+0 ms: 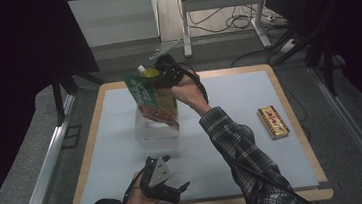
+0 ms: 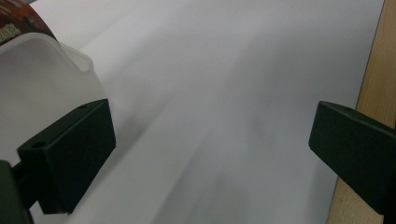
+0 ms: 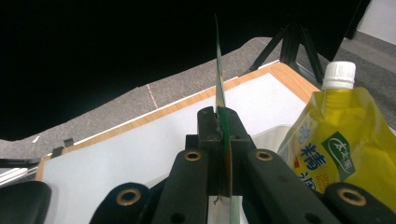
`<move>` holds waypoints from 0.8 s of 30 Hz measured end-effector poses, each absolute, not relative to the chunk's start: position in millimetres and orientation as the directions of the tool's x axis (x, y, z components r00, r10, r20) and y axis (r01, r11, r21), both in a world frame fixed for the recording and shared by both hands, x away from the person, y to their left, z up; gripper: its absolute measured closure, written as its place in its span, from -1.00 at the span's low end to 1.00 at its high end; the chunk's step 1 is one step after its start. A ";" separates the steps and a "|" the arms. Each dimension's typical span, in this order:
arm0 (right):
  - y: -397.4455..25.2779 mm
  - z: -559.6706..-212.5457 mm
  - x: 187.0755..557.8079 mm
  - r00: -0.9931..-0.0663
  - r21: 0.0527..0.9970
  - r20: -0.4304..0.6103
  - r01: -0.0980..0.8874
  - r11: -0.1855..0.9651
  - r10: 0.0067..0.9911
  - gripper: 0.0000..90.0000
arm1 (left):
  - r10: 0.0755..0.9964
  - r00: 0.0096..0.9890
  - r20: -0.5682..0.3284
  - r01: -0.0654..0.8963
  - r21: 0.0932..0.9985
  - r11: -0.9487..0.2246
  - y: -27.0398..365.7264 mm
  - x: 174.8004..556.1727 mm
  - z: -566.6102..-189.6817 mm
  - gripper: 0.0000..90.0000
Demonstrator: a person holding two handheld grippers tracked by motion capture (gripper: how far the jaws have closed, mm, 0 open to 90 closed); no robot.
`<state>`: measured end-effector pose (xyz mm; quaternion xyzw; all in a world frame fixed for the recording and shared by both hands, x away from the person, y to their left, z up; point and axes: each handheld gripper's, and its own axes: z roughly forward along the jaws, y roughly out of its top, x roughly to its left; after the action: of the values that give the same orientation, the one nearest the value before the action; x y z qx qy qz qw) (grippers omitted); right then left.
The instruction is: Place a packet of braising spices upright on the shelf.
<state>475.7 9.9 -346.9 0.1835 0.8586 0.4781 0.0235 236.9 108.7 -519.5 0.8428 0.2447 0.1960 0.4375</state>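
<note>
R gripper [image 3: 219,116] clamps green packet [image 1: 143,93] by its edge, held above clear tub [image 1: 157,132] at frame centre; yellow spout pouch [image 3: 336,140] just beside. L gripper [image 2: 205,140] jaws wide apart, lower centre, nr tub.

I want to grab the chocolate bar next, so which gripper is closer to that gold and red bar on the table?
Left, narrowly, as a judgement. The left gripper sits at the near edge, open, across from the chocolate bar. The right gripper is up over the clear tub, clamped on a green packet.
</note>
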 end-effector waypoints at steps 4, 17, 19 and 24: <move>9.9 -354.8 477.4 -0.928 0.825 0.114 0.287 0.486 0.354 0.97 | 0.582 0.804 0.120 0.241 0.830 -0.503 108.3 236.8 -519.8 -0.99; 1.9 -366.8 482.5 -0.911 0.825 0.075 0.285 0.487 0.406 0.80 | 0.577 0.807 0.127 0.241 0.820 -0.518 106.4 236.5 -521.1 -0.99; 0.3 -365.8 481.4 -0.909 0.830 0.069 0.281 0.481 0.412 0.62 | 0.577 0.807 0.128 0.242 0.819 -0.520 106.5 236.7 -521.3 -0.99; -6.9 -362.0 479.8 -0.903 0.836 0.045 0.268 0.478 0.428 0.21 | 0.574 0.808 0.133 0.239 0.816 -0.526 105.7 236.7 -521.7 -0.99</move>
<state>479.8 -6.9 -362.0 0.2034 0.8556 0.4684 0.0850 236.7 105.7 -521.7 0.8510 0.2388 0.1971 0.4241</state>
